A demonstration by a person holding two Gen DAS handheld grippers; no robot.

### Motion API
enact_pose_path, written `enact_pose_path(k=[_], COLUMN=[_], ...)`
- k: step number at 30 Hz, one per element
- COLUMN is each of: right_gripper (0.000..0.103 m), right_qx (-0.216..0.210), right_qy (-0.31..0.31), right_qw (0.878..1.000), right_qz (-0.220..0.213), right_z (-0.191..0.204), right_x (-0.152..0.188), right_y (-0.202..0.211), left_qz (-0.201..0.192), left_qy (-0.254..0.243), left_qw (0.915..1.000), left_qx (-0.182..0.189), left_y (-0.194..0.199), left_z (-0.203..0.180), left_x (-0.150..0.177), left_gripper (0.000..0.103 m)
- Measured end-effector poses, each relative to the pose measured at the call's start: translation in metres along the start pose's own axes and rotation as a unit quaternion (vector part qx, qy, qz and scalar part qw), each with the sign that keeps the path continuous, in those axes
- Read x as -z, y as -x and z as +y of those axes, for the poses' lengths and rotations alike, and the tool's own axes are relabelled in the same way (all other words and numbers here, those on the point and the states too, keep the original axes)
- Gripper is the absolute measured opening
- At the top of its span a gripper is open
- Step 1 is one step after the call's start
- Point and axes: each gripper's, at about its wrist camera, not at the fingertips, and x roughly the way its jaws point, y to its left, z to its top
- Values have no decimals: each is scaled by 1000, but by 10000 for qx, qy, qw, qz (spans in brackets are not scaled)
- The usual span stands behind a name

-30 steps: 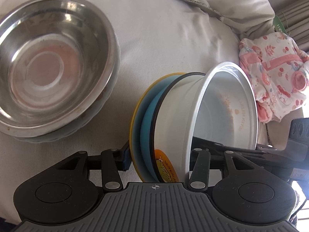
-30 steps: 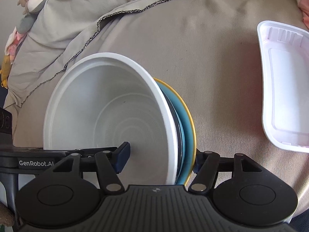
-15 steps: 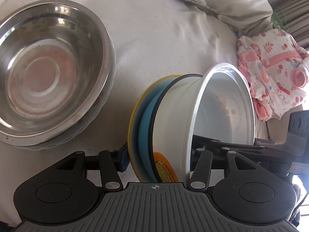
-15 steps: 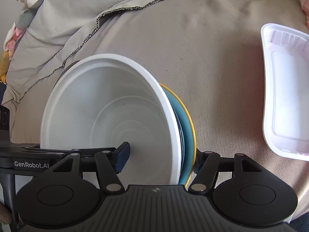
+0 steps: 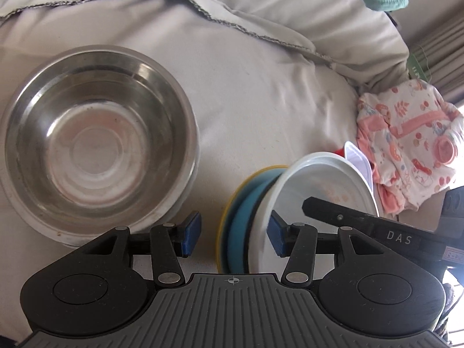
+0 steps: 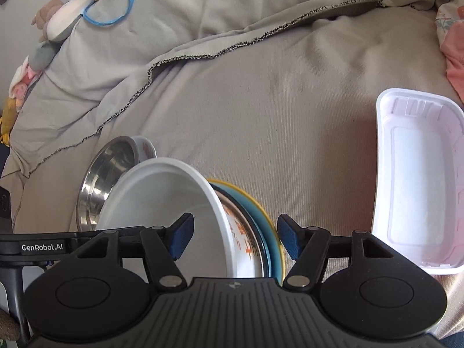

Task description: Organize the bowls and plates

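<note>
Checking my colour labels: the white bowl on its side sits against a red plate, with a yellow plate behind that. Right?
Not quite: the plate against the white bowl is blue, not red, as the left wrist view shows. The yellow plate does sit behind it.

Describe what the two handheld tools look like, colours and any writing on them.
Both tools are black linkage frames with silver pivot pins, round black discs either side of a ribbed grey body, and blue ribbed pads on the fingertips. The left tool looks the same as the right tool. One side bar reads "GenRobot.AI", another "DAS".
</note>
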Motion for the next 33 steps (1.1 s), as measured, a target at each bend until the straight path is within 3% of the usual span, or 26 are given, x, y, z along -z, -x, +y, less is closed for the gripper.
enact_pose_path(k=[6, 17, 33], right_gripper=[64, 64, 64], right_qx=[400, -42, -317], right_qy=[37, 14, -187], right_qw=[9991, 9970, 9952], right_qz=[-101, 772, 910], right_z=[-4, -6, -10], right_x=[0, 26, 29], right_y=[-3, -22, -28], left_qz=[132, 518, 494], left_qy=[-74, -365, -393], left_qw=[9999, 9980, 9980], left_qx=[5, 26, 88], left_y=[-7, -30, -30], left_z=[-1, -15, -14], left_x=[1, 15, 16], left_gripper=[54, 57, 60])
